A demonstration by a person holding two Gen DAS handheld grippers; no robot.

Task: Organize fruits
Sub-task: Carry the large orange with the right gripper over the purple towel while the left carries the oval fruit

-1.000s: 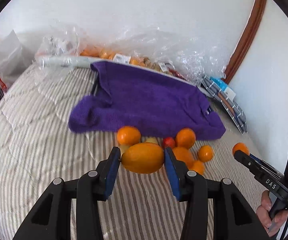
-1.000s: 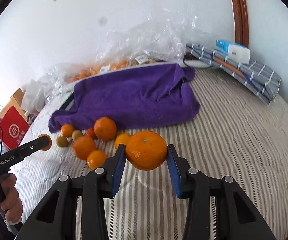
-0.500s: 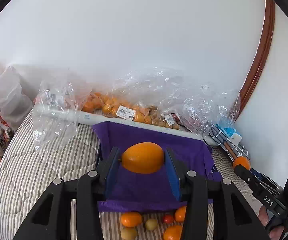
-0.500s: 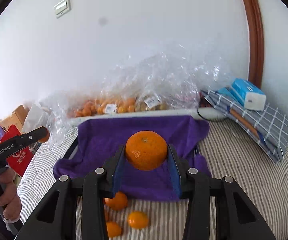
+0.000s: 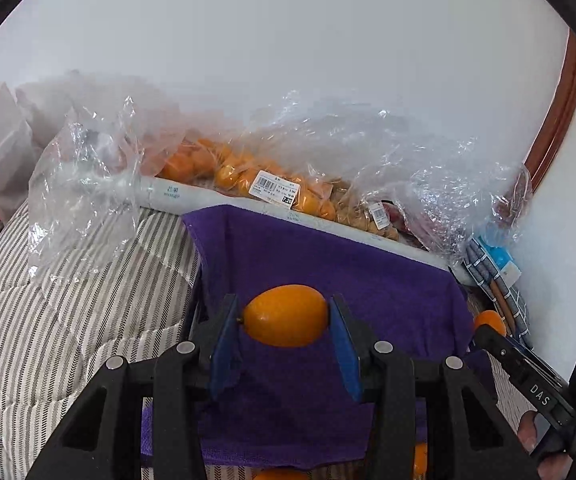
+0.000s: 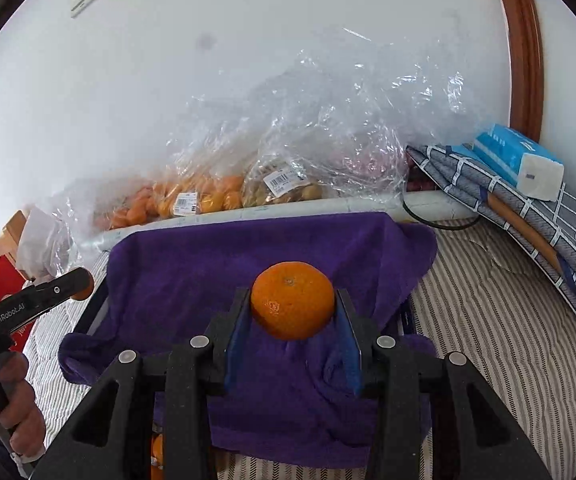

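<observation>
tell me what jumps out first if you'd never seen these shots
An oval orange fruit clamped in the left gripper and a round orange in the right gripper, both over a purple towel. Behind it, clear bags of fruit line the wall.

A bed (image 6: 499,344) with a striped grey-and-white cover carried everything. A purple towel (image 6: 272,248) was draped over a dark frame in the middle. Clear plastic bags of fruit (image 5: 272,184) lay along the wall behind it. Folded checked cloth (image 6: 535,232) with a blue tissue pack (image 6: 515,160) on top lay at the right.
</observation>
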